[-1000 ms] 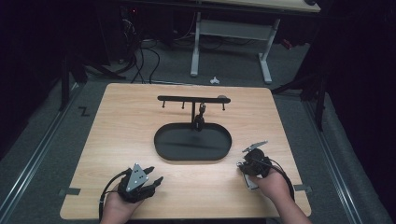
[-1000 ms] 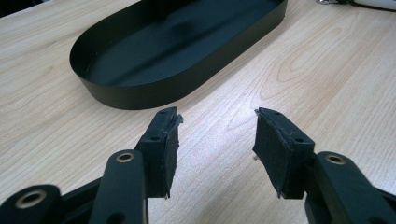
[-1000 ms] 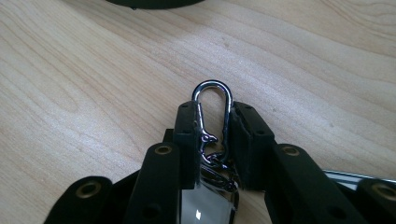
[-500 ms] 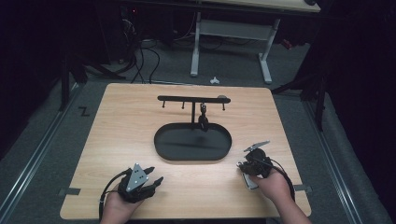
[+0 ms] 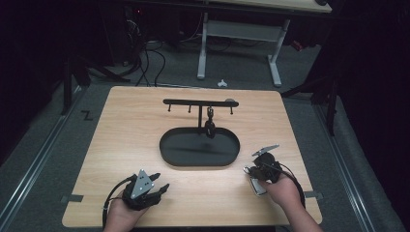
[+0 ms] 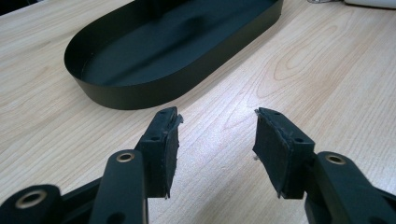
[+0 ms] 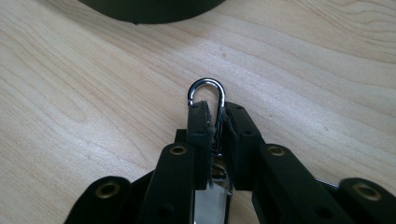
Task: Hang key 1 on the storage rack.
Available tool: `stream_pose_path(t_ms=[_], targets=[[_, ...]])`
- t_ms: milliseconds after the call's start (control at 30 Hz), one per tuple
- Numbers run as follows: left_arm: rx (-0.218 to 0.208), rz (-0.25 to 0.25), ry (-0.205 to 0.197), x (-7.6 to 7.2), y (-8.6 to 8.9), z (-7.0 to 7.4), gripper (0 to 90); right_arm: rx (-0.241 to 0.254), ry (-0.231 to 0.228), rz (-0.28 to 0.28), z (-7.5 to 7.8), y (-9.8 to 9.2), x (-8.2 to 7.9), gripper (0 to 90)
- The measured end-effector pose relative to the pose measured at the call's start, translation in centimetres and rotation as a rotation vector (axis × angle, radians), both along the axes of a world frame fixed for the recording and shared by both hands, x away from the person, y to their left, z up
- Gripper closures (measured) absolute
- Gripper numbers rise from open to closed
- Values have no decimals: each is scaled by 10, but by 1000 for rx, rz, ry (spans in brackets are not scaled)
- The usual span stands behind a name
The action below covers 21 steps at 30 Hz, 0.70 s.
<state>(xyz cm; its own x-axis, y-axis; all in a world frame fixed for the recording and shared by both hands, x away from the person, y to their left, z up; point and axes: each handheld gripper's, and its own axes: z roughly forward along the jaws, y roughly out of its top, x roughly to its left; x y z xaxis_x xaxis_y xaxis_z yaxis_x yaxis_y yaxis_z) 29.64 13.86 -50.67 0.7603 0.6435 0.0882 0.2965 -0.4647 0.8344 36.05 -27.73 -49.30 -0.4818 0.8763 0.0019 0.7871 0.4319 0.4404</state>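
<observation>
The right tongs (image 7: 214, 109) have just been closing and clamp a metal snap hook (image 7: 207, 93); only its silver loop shows, low over the tabletop (image 5: 125, 130). The left tongs (image 6: 217, 135) stand apart, empty, facing the black oval tray (image 6: 140, 93). A hanger rack (image 5: 200, 102) rises behind the tray.

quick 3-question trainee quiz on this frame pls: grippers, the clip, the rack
1. True or false: the left gripper has its jaws apart over bare table, with nothing between them.
2. What does the right gripper hold? A) a metal clip with its rounded loop sticking out past the pads, B) the rim of the black tray, C) nothing.
3. Fill in: one dark item hangs from the rack that rises above the ____.

Key: 1 true. 2 A; the jaws have just been closing, with the clip between them. 3 black tray.
</observation>
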Motion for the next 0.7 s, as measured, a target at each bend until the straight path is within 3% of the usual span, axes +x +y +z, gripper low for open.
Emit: stream_pose_path(t_ms=[167,300,433,500,700], targets=[[2,-2,1,0,0,0,497,58,16,-29,1,-2,2,639],[7,-7,0,0,-1,-1,497,13,38,-15,-5,-4,4,588],[6,-9,2,0,-1,-1,497,-38,29,49,-4,-2,1,739],[11,-13,1,0,-1,-1,497,-31,36,36,-4,-1,-1,795],[8,-15,-1,-1,-1,-1,497,-45,22,50,-4,3,-5,807]])
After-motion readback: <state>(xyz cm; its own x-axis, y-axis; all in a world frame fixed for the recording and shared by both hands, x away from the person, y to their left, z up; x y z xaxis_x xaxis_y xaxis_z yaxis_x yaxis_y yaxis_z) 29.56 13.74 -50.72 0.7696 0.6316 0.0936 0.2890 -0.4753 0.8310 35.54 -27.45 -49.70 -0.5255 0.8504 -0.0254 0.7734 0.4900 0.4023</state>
